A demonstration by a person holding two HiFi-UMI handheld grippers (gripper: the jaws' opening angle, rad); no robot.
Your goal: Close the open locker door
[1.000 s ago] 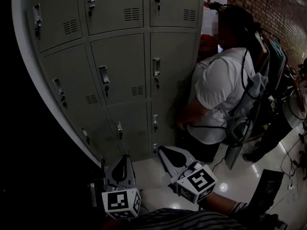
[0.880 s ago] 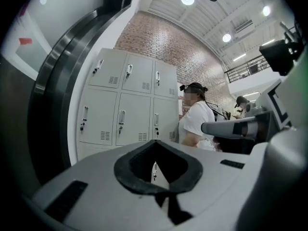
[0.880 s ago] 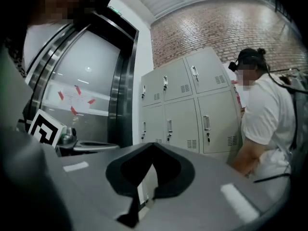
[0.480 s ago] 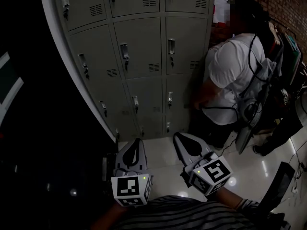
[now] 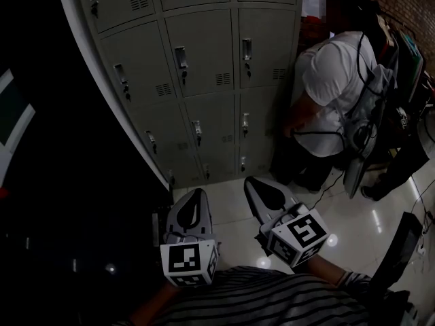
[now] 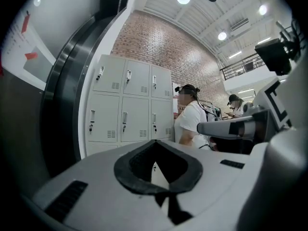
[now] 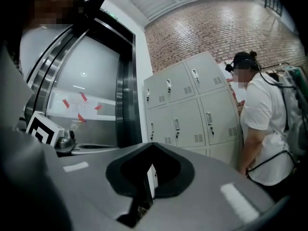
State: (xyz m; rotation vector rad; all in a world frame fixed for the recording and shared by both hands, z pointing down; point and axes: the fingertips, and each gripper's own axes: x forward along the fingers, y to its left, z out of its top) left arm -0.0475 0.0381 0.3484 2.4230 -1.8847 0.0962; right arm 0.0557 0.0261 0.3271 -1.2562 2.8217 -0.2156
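Note:
The grey locker bank [image 5: 204, 66] stands ahead of me, and every door I can see on it lies flush with its key in the lock. It also shows in the left gripper view as the locker bank [image 6: 127, 105] and in the right gripper view as the locker bank [image 7: 192, 105]. Low in the head view my left gripper [image 5: 199, 194] points at the lockers' foot, shut and empty. Beside it my right gripper [image 5: 253, 182] is shut too, holding nothing. Both stay well short of the doors. The jaws meet at the tips on the left gripper [image 6: 155, 143] and the right gripper [image 7: 153, 146].
A person in a white shirt [image 5: 333, 80] stands against the right end of the lockers, hiding part of it. A dark curved wall [image 5: 75, 155] runs along the left. Glossy floor [image 5: 224, 209] lies between me and the lockers. A black panel [image 5: 401, 250] is at the lower right.
The head view has swung, so the lockers and the person sit higher and further right in it. Both grippers have risen slightly in the picture and stay shut.

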